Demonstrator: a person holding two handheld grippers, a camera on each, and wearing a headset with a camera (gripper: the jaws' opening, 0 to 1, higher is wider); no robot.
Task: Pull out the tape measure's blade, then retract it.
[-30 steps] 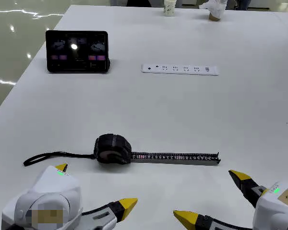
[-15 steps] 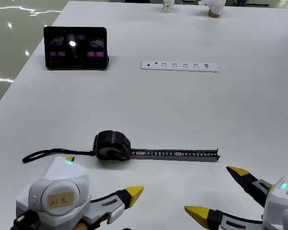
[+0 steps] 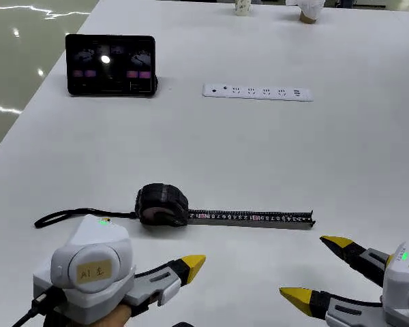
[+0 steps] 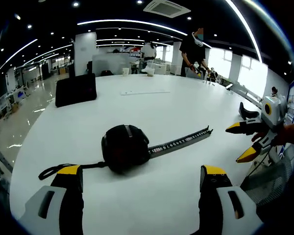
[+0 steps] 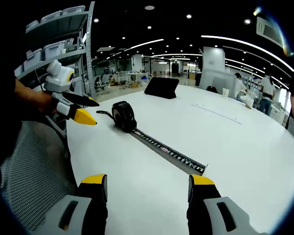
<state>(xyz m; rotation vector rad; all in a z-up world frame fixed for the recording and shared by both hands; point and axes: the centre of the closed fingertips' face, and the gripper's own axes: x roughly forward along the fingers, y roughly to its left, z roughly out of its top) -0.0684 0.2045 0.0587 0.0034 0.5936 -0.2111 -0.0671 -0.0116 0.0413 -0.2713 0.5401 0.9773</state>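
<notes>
A black tape measure (image 3: 161, 204) lies on the white table (image 3: 259, 157), its blade (image 3: 252, 218) drawn out to the right and flat on the surface. Its wrist strap (image 3: 61, 216) trails left. My left gripper (image 3: 148, 242) is open just in front of the case, apart from it; the case (image 4: 125, 147) sits between and beyond its yellow-tipped jaws (image 4: 141, 171). My right gripper (image 3: 313, 268) is open below the blade's hooked end, touching nothing. In the right gripper view the blade (image 5: 166, 151) runs from the case (image 5: 123, 114) toward its jaws (image 5: 148, 179).
A dark tablet (image 3: 111, 65) stands at the back left and a white power strip (image 3: 258, 92) lies at mid-back. Cups (image 3: 242, 7) sit at the far edge. The table's left edge drops to a glossy floor. People stand beyond the table (image 4: 193, 49).
The left gripper has come up and forward into the head view, nearer the case. The right gripper has shifted slightly right. The tape measure and its blade lie as before.
</notes>
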